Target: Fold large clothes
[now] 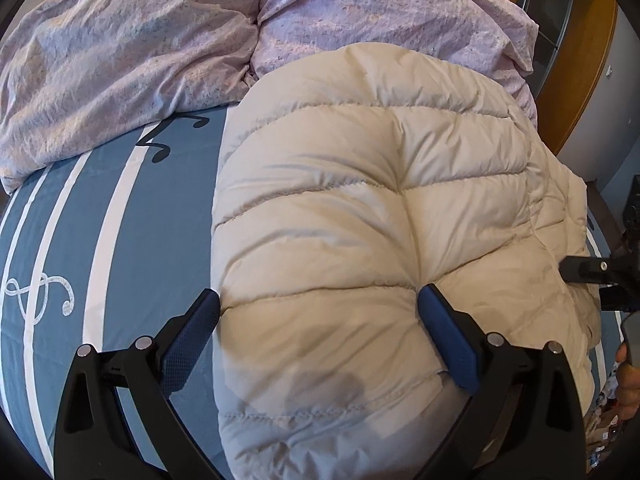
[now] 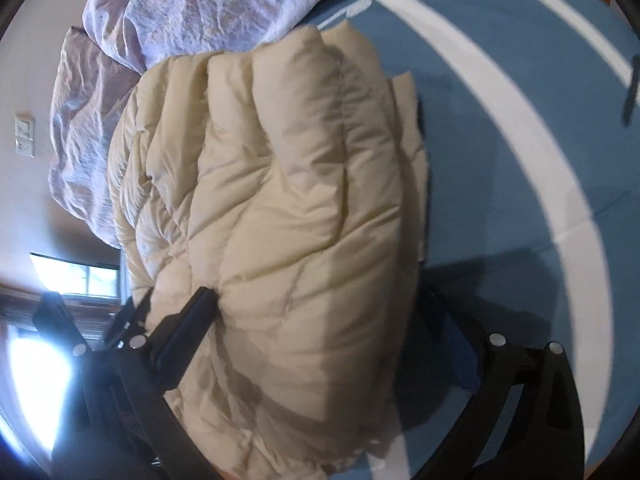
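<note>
A cream quilted puffer jacket point(image 1: 360, 208) lies folded in a thick bundle on the blue bed sheet point(image 1: 132, 248). My left gripper point(image 1: 320, 308) stands wide open around the bundle's near end; its blue-padded fingers point(image 1: 448, 336) press into the padding on both sides. In the right wrist view the same jacket point(image 2: 288, 208) fills the middle. My right gripper point(image 2: 320, 308) also stands wide around a thick part of the jacket, left finger point(image 2: 184, 328) sunk into the fabric, right finger partly hidden behind it. The right gripper's black body point(image 1: 600, 276) shows at the left view's right edge.
A crumpled lilac duvet point(image 1: 160, 40) lies across the bed's far side, touching the jacket's far end. The sheet has white stripes point(image 1: 104, 240) and music-note prints. A wooden door frame point(image 1: 576, 60) stands at the right. A wall switch point(image 2: 25, 136) and a window point(image 2: 76, 276) show at the left.
</note>
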`<state>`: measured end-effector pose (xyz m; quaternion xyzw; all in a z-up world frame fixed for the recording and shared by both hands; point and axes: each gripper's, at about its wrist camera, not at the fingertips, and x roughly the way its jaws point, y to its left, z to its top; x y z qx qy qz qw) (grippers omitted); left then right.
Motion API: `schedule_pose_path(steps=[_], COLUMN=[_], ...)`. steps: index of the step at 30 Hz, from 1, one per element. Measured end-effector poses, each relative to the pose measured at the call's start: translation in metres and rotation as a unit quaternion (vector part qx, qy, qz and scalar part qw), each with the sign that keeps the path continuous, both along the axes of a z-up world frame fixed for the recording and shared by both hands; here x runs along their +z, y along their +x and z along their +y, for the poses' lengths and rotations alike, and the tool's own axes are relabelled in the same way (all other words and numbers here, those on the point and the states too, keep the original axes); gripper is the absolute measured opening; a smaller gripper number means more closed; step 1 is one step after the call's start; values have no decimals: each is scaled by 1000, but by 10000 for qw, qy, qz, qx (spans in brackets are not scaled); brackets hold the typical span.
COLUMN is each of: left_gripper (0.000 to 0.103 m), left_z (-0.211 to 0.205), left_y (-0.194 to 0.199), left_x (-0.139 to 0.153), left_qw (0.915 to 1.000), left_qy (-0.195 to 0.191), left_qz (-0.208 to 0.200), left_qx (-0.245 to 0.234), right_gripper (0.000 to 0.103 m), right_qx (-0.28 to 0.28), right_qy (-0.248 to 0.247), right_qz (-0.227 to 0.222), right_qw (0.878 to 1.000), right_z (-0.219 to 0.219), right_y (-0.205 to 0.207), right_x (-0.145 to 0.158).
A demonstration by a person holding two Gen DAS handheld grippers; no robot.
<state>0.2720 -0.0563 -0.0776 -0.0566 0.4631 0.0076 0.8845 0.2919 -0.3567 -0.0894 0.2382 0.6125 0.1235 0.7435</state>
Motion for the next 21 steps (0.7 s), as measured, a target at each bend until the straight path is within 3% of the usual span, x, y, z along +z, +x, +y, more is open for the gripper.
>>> schedule_pose_path(steps=[5, 7, 15, 21], left_gripper=[99, 98, 97, 97], left_z=[7, 14, 53, 68], left_y=[-4, -3, -2, -1], left_x=[7, 11, 22, 19], left_qw=[10000, 10000, 9982, 9969], left_qy=[-23, -61, -365, -539], left_qz=[2, 3, 16, 140], left_qx=[1, 54, 466, 558], right_gripper=[98, 91, 39, 31], right_qx=[135, 140, -24, -188], right_qy=[222, 362, 910, 844], right_qz=[-42, -54, -179, -302], right_qw=[9997, 9992, 9957, 9958], right_z=[10, 12, 17, 18], right_y=[8, 10, 8, 10], right_x=[-3, -4, -8, -5])
